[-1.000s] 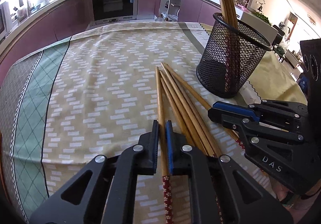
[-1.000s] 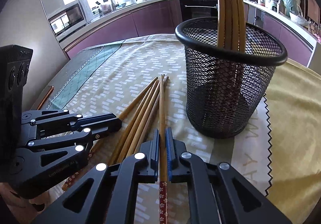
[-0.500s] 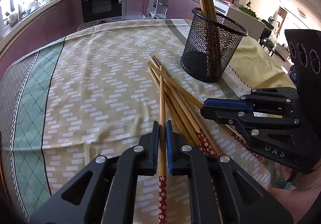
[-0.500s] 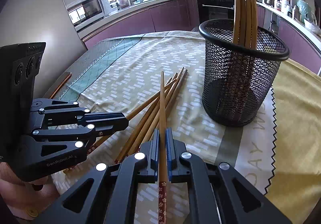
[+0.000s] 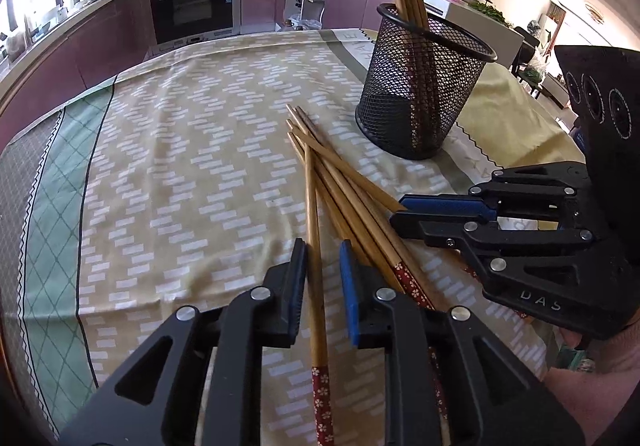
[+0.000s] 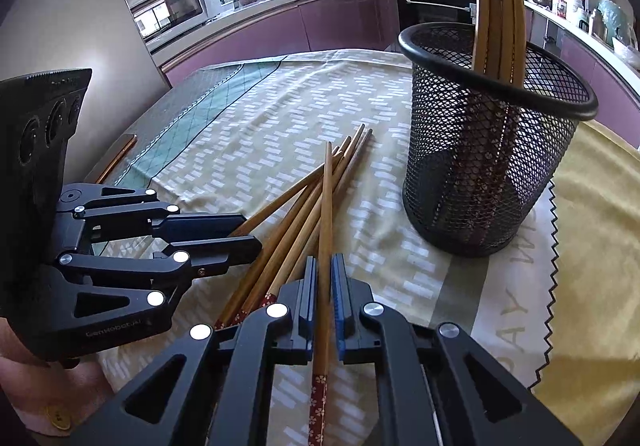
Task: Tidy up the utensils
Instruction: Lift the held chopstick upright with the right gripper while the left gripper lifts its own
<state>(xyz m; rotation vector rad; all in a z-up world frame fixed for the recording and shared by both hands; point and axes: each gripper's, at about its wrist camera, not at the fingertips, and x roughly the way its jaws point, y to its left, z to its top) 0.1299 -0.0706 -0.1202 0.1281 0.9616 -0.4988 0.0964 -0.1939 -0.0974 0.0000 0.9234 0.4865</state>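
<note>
Several bamboo chopsticks with red flowered ends lie in a loose pile on the tablecloth; the pile also shows in the right wrist view. A black mesh cup stands upright behind the pile with several chopsticks in it; it also shows in the right wrist view. My left gripper is open, with one chopstick lying loose between its jaws. My right gripper is shut on a single chopstick, which points toward the pile.
The table wears a beige patterned cloth with a green border at the left. A yellow cloth lies under and to the right of the cup. Kitchen counters and an oven stand beyond the far edge.
My left gripper has opened and let go of its chopstick, which now lies between the jaws. The right gripper has stayed shut on its chopstick. Both have shifted slightly toward the cup.
</note>
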